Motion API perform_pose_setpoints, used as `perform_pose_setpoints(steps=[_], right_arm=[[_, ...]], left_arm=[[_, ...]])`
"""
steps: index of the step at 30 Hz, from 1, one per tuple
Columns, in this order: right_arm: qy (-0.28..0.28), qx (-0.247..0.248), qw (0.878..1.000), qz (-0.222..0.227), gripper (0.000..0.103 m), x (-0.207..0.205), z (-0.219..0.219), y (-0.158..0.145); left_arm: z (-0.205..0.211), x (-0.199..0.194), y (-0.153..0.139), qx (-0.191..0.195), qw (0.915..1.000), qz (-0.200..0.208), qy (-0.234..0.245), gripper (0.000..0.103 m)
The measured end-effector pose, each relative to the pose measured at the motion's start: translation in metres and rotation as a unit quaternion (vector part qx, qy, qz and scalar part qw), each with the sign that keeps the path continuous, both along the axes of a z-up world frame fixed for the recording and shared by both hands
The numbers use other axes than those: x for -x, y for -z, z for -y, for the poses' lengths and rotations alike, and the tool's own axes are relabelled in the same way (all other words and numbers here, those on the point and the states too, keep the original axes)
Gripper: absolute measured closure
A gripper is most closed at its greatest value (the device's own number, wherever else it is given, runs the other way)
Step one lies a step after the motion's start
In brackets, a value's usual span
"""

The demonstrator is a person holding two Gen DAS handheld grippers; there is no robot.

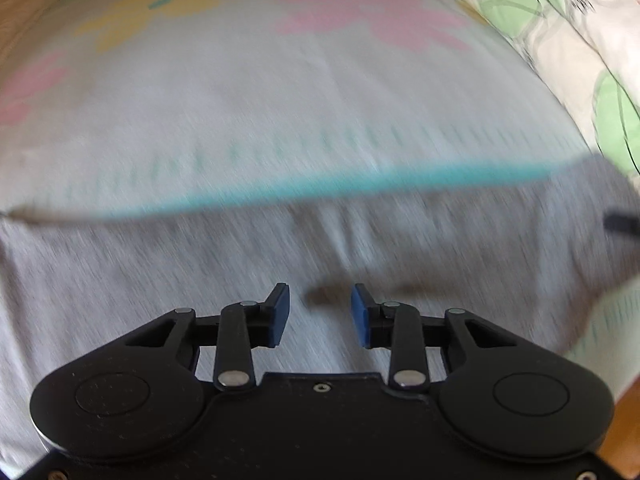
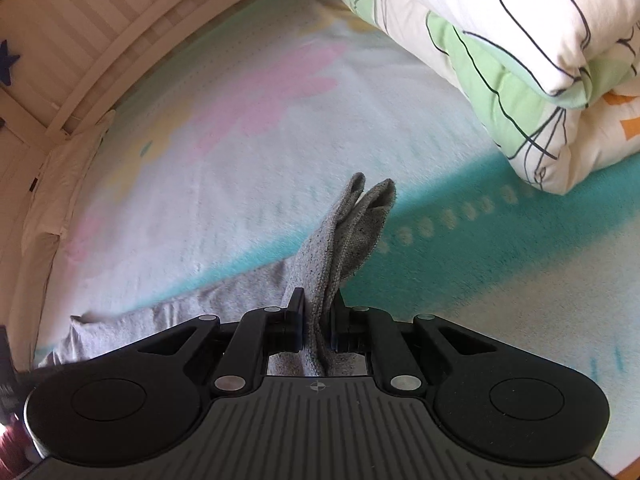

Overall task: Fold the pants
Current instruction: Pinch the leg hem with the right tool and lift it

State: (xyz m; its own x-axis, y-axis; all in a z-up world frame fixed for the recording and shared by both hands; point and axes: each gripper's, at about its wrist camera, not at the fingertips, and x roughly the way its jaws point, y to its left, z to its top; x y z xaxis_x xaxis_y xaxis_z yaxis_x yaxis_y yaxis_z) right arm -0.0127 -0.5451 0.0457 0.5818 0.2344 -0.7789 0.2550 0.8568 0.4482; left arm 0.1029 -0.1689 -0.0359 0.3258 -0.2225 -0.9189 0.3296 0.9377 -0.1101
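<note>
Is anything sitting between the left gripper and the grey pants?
Nothing visible. The left gripper hangs open right above the grey knit pants, with only bare fabric between its jaws. The folded green-and-white quilt lies off to the side. The right gripper already pinches the pants.

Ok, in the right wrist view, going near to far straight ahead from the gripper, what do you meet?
right gripper shut on a bunched fold of the grey pants → teal stripe of the bed blanket → pale blanket with pink patches → white slatted bed rail.
</note>
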Motion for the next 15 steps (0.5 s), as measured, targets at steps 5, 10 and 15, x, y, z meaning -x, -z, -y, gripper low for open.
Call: perform_pose_setpoints(steps=[5, 10, 15], right_arm=[[0.003, -0.003, 1.000, 0.012, 0.092, 0.005, 0.001, -0.006], [0.006, -0.003, 1.000, 0.020, 0.092, 0.007, 0.000, -0.011], [-0.005, 0.004, 0.999, 0.032, 0.092, 0.010, -0.010, -0.020]], left_arm=[[0.000, 0.015, 0.009, -0.005, 0.9997, -0.022, 0.004, 0.061], [0.008, 0.026, 0.006, -0.015, 0.9996, -0.010, 0.020, 0.061], [-0.023, 0.023, -0.004, 0.003, 0.9994, -0.032, 0.011, 0.061]])
